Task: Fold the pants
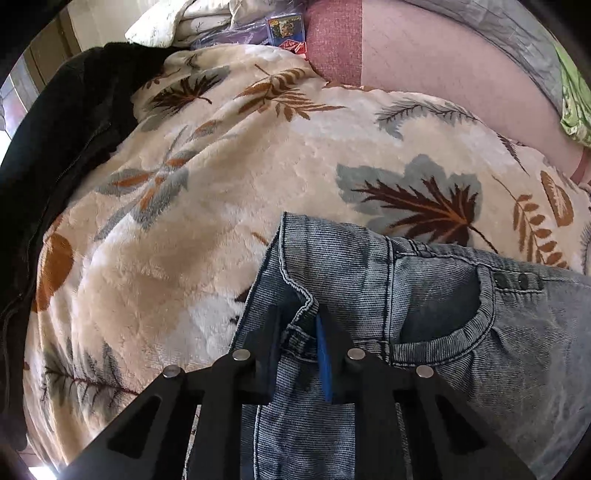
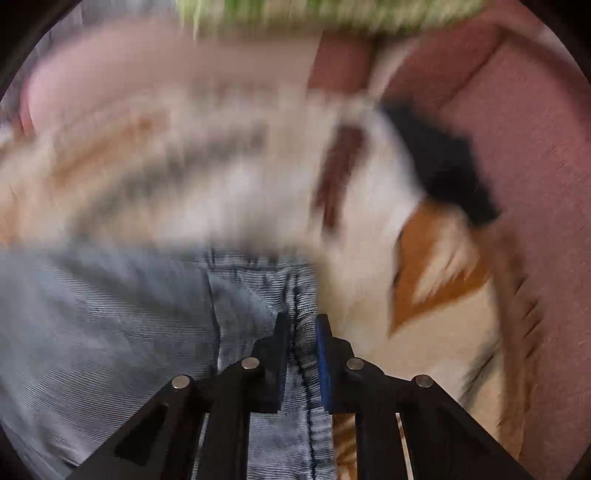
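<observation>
Leaf-print fleece blanket (image 1: 229, 206) fills most of the left wrist view, cream ground with grey, rust and dark brown leaves; same blanket (image 2: 229, 177) in the right wrist view, heavily motion-blurred. Pink upholstered surface (image 1: 436, 74) runs from 12 to 2 o'clock behind the blanket; in the right wrist view it (image 2: 535, 155) takes the 1 to 4 o'clock edge. Black zippered garment (image 1: 59, 147) lies along the 8 to 11 o'clock edge, overlapping the blanket. Pants (image 1: 443, 332), light washed denim, lie on the blanket from centre toward 4 o'clock, waistband, front pocket and rivets up; in the right wrist view they (image 2: 110, 325) spread from centre to 8 o'clock. Green patterned cloth (image 1: 572, 99) at 2 o'clock. Small printed boxes (image 1: 286, 33) at 12 o'clock, print unreadable. Left gripper (image 1: 301, 323): jaws drawn close, pinching a folded edge of the waistband between the pads. Right gripper (image 2: 301, 326): jaws drawn close, pinching a bunched seam edge of the pants.
</observation>
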### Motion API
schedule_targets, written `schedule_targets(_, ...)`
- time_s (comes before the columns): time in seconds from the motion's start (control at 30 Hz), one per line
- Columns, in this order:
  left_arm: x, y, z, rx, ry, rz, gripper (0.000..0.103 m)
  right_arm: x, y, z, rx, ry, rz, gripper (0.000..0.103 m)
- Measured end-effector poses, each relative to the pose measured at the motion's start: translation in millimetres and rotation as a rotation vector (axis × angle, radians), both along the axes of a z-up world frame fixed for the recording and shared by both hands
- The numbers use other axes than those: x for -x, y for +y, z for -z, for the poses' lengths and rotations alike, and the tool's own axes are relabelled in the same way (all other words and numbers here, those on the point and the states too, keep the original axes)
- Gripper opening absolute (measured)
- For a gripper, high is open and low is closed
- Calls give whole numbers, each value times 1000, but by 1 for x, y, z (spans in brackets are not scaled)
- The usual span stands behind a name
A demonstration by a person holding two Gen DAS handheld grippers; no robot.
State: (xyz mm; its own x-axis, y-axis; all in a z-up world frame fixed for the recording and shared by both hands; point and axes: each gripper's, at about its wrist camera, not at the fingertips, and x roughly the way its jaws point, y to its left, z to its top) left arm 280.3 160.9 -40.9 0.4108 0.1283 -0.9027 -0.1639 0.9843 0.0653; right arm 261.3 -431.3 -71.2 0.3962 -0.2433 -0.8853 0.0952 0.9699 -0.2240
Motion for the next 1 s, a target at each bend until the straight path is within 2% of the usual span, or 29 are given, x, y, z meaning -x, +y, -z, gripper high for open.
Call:
schedule_targets(0.03, 1, 1, -1, 1, -4, -3, 21, 1, -3, -6, -34, -21, 14, 21)
schedule_targets(0.07, 0, 5, -3, 11, -8, 0, 21, 1, -12, -16, -142, -41, 37, 40)
schedule_targets(0.1, 1, 8, -7, 24, -19, -2, 25, 2, -18, -23, -211, -64, 54, 67)
schedule_targets(0.13, 1, 11, -11, 40, -37, -4, 31, 0, -23, -29, -250, -91, 73, 75)
schedule_targets(0.17, 2, 14, -15, 53, -53, -7, 36, -5, -27, -36, -276, -125, 96, 78)
schedule_targets(0.23, -3, 21, -24, 93, -105, -33, 61, -14, -35, -44, -316, -158, 120, 78)
schedule_targets(0.3, -11, 23, -24, 128, -112, -40, 61, -35, -43, -33, -352, -121, 154, 78)
schedule_targets(0.33, -20, 23, -21, 149, -93, -34, 61, -41, -44, -27, -368, -91, 160, 77)
schedule_targets(0.37, -25, 20, -18, 150, -74, -31, 61, -47, -45, -17, -384, -49, 158, 68)
schedule_targets(0.4, -31, 17, -12, 137, -43, -30, 45, -53, -40, -5, -383, 3, 137, 27)
schedule_targets(0.43, -37, 14, -5, 108, -1, -30, 14, -54, -34, 1, -338, 29, 130, 23)
schedule_targets(0.47, -40, 11, -1, 76, 18, -30, 7, -53, -30, 1, -314, 24, 121, 22)
schedule_targets(0.53, -46, 5, -1, 43, 18, -26, 3, -54, -22, -2, -278, 19, 98, 18)
schedule_targets(0.67, -44, 6, -12, 49, -18, -58, 2, -41, -25, -31, -258, -69, 103, 17)
schedule_targets(0.87, 14, 12, -80, 96, -226, -54, 2, 9, -29, -97, -307, -236, 79, 17)
schedule_targets(1.0, 91, 19, -130, 150, -362, -37, 2, 82, -38, -144, -369, -367, 57, 17)
